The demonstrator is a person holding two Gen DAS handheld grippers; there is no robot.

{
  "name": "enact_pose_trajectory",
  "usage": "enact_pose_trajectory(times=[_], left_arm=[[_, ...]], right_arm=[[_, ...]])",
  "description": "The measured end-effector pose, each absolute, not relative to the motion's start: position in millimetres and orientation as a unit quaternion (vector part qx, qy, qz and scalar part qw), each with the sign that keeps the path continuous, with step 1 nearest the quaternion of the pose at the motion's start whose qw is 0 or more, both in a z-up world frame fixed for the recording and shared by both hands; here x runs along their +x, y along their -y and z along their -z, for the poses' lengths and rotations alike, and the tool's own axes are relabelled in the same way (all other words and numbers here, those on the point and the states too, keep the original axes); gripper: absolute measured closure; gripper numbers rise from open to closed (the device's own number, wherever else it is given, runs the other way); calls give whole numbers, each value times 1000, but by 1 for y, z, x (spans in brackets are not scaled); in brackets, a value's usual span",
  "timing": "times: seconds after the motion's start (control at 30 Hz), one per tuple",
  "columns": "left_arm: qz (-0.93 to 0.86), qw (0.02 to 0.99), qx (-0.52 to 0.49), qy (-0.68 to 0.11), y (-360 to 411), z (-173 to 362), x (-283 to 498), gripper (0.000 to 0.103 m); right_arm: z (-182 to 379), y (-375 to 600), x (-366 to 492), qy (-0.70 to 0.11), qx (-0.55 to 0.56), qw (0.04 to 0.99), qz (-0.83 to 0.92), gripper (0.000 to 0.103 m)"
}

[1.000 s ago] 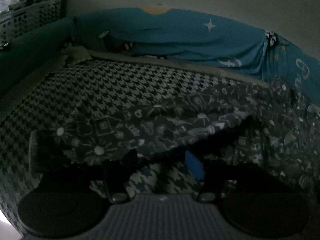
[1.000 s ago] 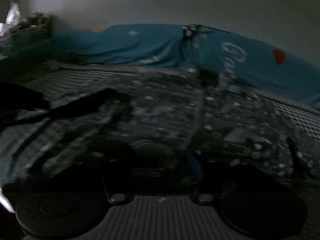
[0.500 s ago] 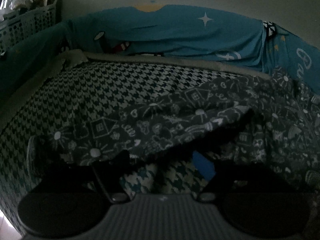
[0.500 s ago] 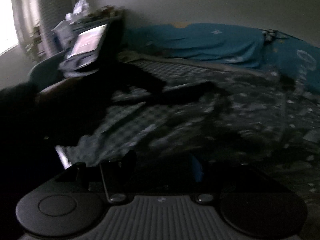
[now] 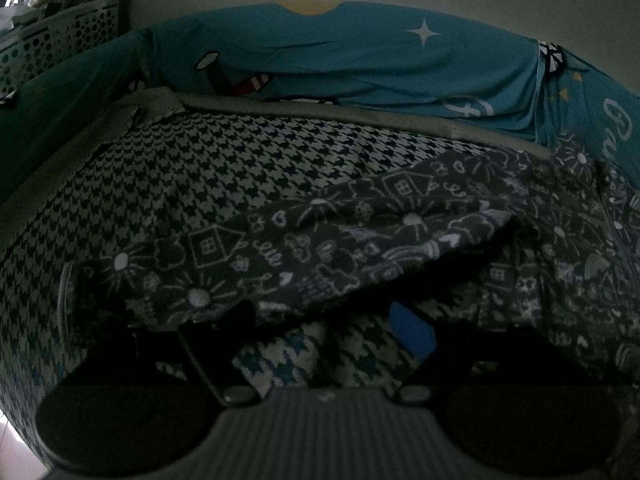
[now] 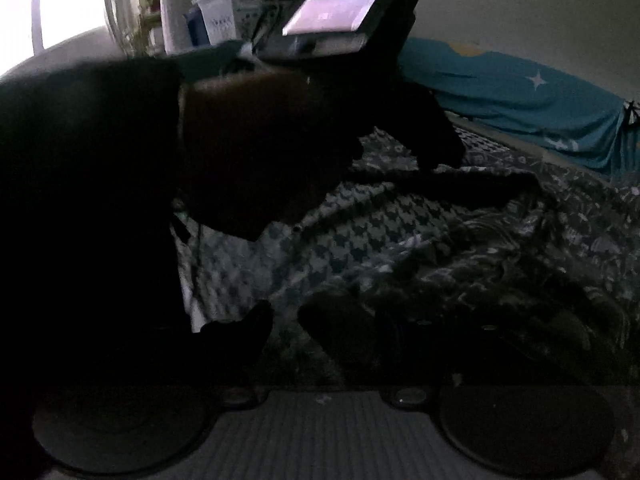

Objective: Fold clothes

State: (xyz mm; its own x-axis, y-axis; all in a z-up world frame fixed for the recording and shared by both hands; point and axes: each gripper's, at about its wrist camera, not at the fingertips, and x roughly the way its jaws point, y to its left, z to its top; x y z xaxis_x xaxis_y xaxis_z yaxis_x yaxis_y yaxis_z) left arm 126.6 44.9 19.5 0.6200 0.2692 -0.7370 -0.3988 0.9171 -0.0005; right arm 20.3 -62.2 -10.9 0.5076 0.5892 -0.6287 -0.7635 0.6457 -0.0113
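Observation:
A dark garment [image 5: 280,256] with a white doodle print lies across the houndstooth bed sheet [image 5: 240,168]. My left gripper [image 5: 326,328] sits at its near folded edge. Its jaws are opening; only sheet shows between the fingers, and the blue pad [image 5: 412,332] is off the cloth. In the right wrist view the garment [image 6: 520,264] is bunched in front of my right gripper [image 6: 324,332]. A dark hump of cloth sits between its spread fingers, but it is too dark to see a grip. The left gripper [image 6: 400,128] reaches over the garment there.
A teal padded bumper [image 5: 360,52] with a star runs along the far side of the bed. A perforated basket [image 5: 60,40] stands at the back left. A person's forearm [image 6: 240,140] and dark sleeve fill the left of the right wrist view. A bright window [image 6: 60,8] is behind.
The left jaws have spread wider while the hand stayed put. The right gripper has swung left across the garment, and its view now takes in the person's arm and the left gripper.

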Motion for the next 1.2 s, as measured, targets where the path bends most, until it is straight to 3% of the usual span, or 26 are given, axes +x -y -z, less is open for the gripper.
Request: enact_pose_trajectory(times=[0.2,0.27,0.47,1.2], left_arm=[[-184,896,-84,-396,-45,-20,127,26],[-184,896,-84,-397,-45,-20,127,26],[-185,896,-85,-395,-48,-21,124,26],[-221,912,-54,-341,-61,-44,115,24]], right_arm=[[26,43,26,-286,-194,868,-355,49],[30,40,32,-291,-196,870,-345,64],[27,43,36,-295,-178,871,-349,90],[16,15,43,-320,-115,856,-390,93]])
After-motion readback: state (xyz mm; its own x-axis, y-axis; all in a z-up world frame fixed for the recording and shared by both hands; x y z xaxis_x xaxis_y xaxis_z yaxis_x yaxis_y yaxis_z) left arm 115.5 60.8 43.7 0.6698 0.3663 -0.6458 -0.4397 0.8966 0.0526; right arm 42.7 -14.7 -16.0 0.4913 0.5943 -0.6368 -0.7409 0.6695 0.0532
